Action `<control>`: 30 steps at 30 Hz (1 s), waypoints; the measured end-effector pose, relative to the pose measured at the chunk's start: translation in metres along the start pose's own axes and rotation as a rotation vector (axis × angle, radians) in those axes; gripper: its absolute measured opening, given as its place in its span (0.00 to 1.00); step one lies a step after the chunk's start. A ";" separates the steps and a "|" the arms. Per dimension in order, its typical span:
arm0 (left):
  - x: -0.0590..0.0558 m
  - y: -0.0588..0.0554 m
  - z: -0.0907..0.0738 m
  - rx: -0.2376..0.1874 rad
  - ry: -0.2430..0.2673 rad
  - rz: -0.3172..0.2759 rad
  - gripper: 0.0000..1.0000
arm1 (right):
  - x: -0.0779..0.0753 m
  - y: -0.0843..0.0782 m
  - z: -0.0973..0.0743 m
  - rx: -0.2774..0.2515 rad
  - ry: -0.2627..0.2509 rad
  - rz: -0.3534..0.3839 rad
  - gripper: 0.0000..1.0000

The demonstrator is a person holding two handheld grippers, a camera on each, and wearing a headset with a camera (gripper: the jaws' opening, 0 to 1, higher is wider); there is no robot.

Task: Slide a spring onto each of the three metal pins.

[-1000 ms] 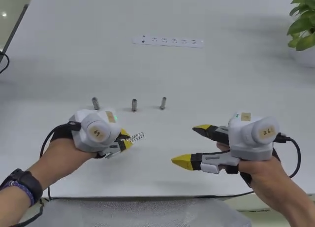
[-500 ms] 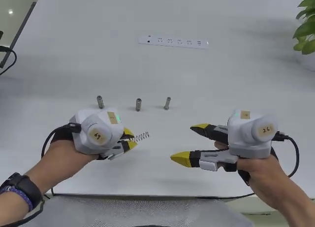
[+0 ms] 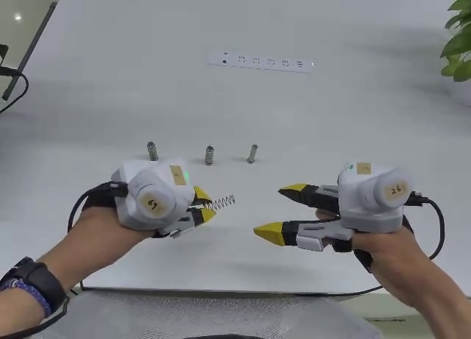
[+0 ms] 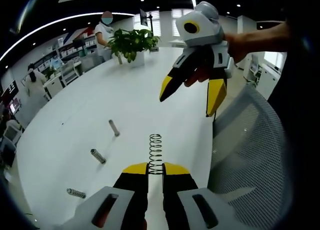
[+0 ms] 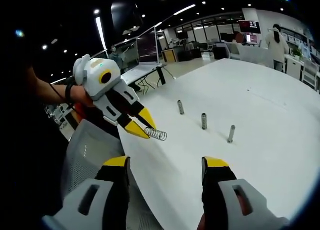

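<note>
Left hand-held gripper [image 3: 204, 205]: clenched on one end of the spring [image 3: 221, 202], whose long axis runs roughly level, free end pointing right. Three metal pins [image 3: 210, 155] stand upright in a row on the surface [image 3: 331, 111], just beyond the spring, with the rightmost pin [image 3: 252, 153] nearest its free end. Right hand-held gripper [image 3: 271, 212]: released, empty, farther from the pins than the left.

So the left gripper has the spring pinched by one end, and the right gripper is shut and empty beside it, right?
Not quite: the right gripper is open, its jaws spread wide apart, as the head view and the right gripper view show. The rest holds: it is empty, and the left gripper pinches the spring by one end.
</note>
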State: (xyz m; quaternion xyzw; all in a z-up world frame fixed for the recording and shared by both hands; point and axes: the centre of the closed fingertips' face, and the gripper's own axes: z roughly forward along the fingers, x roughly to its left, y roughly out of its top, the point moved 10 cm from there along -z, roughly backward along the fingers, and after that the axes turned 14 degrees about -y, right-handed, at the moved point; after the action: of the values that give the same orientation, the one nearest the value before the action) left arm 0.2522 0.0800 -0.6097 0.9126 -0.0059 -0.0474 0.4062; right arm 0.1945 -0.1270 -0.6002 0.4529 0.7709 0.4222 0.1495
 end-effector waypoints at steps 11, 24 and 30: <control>-0.009 0.015 0.003 -0.005 -0.030 0.059 0.02 | 0.001 0.004 0.005 -0.010 0.040 -0.021 0.46; -0.020 0.035 0.005 -0.009 -0.069 0.143 0.02 | 0.008 0.005 0.008 -0.025 0.100 -0.021 0.34; -0.025 0.040 0.005 -0.006 -0.086 0.177 0.02 | 0.012 0.005 0.007 -0.031 0.125 -0.018 0.27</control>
State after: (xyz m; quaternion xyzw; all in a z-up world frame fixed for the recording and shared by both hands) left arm 0.2282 0.0506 -0.5815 0.9044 -0.1039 -0.0504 0.4107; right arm 0.1951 -0.1128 -0.5991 0.4163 0.7763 0.4600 0.1117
